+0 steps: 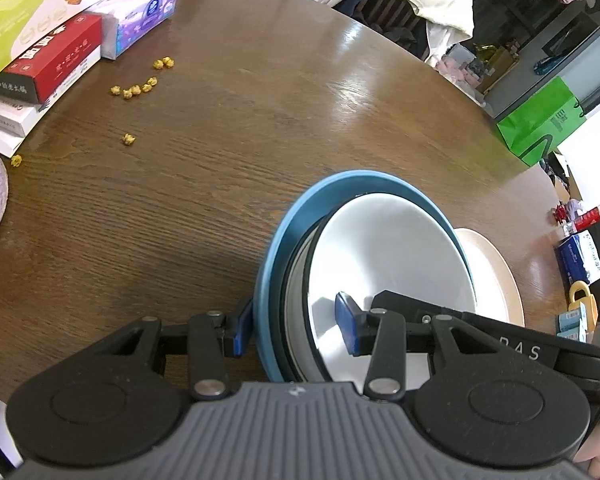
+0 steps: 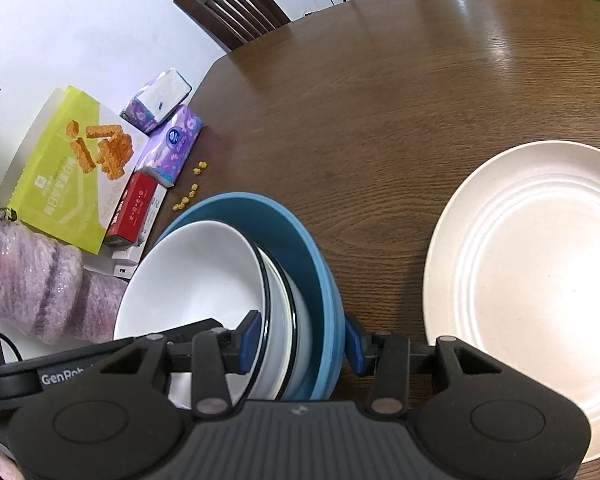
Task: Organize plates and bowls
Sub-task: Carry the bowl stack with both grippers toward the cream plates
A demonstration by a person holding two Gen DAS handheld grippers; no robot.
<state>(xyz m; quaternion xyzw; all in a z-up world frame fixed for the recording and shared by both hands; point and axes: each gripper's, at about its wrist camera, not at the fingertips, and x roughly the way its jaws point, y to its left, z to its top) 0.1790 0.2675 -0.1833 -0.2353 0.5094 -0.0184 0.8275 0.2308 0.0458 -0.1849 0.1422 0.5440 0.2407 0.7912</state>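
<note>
Claws point(image 1: 296, 330) point(image 2: 302, 346) both clamp the nested bowls' point(image 2: 236, 280) rims; cream plate point(image 2: 532, 280) lies just beside.

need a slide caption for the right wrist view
Right gripper straddles the rims of nested white bowls in a blue bowl, beside a cream plate.

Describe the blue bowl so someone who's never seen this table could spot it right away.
On the round brown wooden table, look beside the large cream plate. The blue bowl is the outermost of a nested stack, with white bowls inside it, gripped by both grippers, left and right. It is the only blue dish; everything else is white or cream.
</note>
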